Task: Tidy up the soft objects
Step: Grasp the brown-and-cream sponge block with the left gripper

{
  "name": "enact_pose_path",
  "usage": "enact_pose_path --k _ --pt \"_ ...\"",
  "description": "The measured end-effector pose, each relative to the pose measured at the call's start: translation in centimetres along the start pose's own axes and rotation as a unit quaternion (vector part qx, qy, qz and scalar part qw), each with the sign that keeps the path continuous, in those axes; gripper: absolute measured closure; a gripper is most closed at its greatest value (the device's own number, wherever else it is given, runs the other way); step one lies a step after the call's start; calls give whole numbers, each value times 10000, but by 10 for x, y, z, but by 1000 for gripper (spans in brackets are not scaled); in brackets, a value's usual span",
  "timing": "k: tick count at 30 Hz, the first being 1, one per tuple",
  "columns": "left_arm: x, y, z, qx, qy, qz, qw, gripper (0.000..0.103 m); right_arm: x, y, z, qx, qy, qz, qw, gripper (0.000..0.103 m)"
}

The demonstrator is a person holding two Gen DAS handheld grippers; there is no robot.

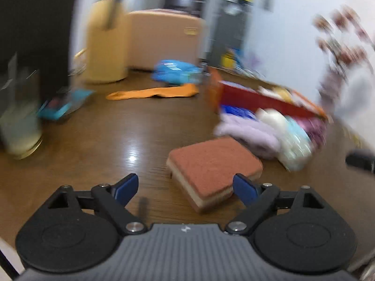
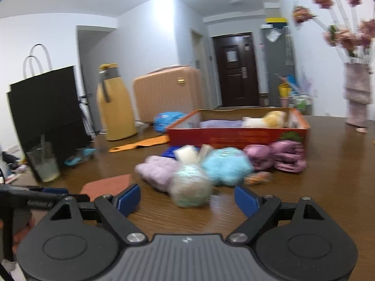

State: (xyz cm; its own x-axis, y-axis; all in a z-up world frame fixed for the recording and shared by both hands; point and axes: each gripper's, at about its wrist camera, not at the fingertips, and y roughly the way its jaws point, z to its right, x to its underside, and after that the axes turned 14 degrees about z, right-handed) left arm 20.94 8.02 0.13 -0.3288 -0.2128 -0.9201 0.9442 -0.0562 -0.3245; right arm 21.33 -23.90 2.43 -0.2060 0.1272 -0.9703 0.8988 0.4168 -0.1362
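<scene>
A brown-topped square sponge point(image 1: 214, 171) lies on the wooden table just ahead of my open, empty left gripper point(image 1: 185, 190); it also shows in the right wrist view point(image 2: 106, 186). A pile of soft toys lies beyond: a lilac plush point(image 2: 157, 172), a pale wrapped ball point(image 2: 189, 187), a blue plush point(image 2: 226, 167) and pink plush items point(image 2: 279, 155). My right gripper point(image 2: 187, 199) is open and empty just before the wrapped ball. A red box point(image 2: 236, 134) behind the pile holds a purple cloth and a cream-yellow plush point(image 2: 267, 119).
A black paper bag point(image 2: 46, 117), a plastic cup point(image 2: 44, 162), a yellow bottle point(image 2: 116, 106), an orange cloth strip point(image 2: 140, 144) and a blue packet point(image 2: 168, 118) stand at the left and back. A vase of flowers point(image 2: 357, 93) stands at the right.
</scene>
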Motion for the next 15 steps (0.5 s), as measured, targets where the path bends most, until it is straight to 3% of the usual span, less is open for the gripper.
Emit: enact_pose_path --k 3,5,6,8,10,12,15 --pt "-4 -2 -22 273 -905 -54 9955 20 -3 32 -16 -627 365 -149 9973 18" --pt "-3 0 -27 405 -1144 -13 9926 26 -2 64 -30 -1015 514 -356 9929 25" --pt "-4 3 -28 375 -1216 2 9919 34 0 76 -37 -1111 527 -435 9915 28" --pt "-6 10 -34 440 -1393 37 9893 42 5 109 -49 -1201 630 -711 9882 39" --pt "-7 21 -44 432 -1714 -207 9840 59 12 134 -56 -1242 803 -965 9843 49" --pt "-4 29 -51 599 -1984 -405 9775 66 21 150 -60 -1149 950 -1186 9817 64" --pt "1 24 -45 908 -1691 -426 9805 66 27 137 -61 -1078 1056 -1255 9806 67"
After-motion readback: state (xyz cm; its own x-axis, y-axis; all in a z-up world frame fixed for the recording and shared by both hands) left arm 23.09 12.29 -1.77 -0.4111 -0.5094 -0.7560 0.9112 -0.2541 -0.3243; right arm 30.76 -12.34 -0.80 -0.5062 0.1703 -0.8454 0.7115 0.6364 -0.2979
